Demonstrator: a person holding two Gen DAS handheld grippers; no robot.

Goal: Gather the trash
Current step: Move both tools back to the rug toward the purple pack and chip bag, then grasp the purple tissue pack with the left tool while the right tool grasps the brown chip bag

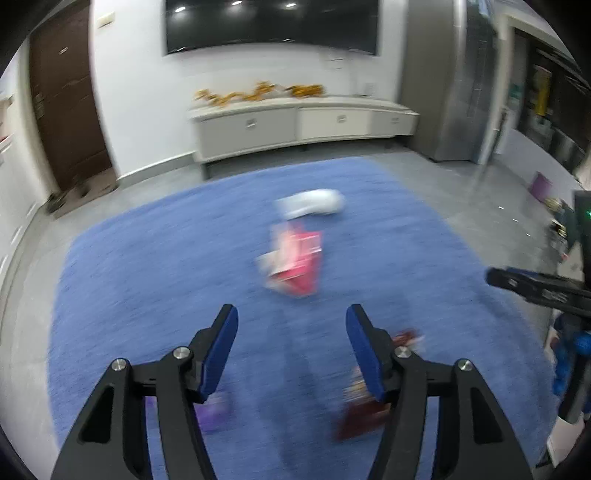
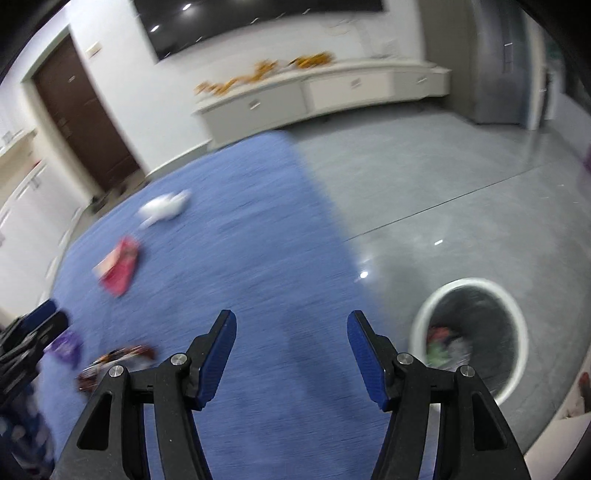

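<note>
Both views are motion-blurred. Trash lies on a blue rug (image 1: 155, 280): a red-pink packet (image 1: 295, 258) (image 2: 120, 267), a white crumpled piece (image 1: 314, 202) (image 2: 166, 207), a dark red wrapper (image 1: 364, 406) (image 2: 114, 360) and a purple wrapper (image 1: 214, 411) (image 2: 66, 347). My left gripper (image 1: 291, 321) is open and empty above the rug, the dark red wrapper by its right finger. My right gripper (image 2: 291, 326) is open and empty above the rug's right part. A white-rimmed bin (image 2: 469, 336) holding some trash stands on the grey floor to its right.
A low white cabinet (image 1: 295, 127) runs along the far wall under a dark screen (image 1: 273, 26). A brown door (image 1: 62, 107) is at the left. Grey floor (image 2: 424, 177) surrounds the rug. The other gripper shows at the right edge of the left wrist view (image 1: 535, 288).
</note>
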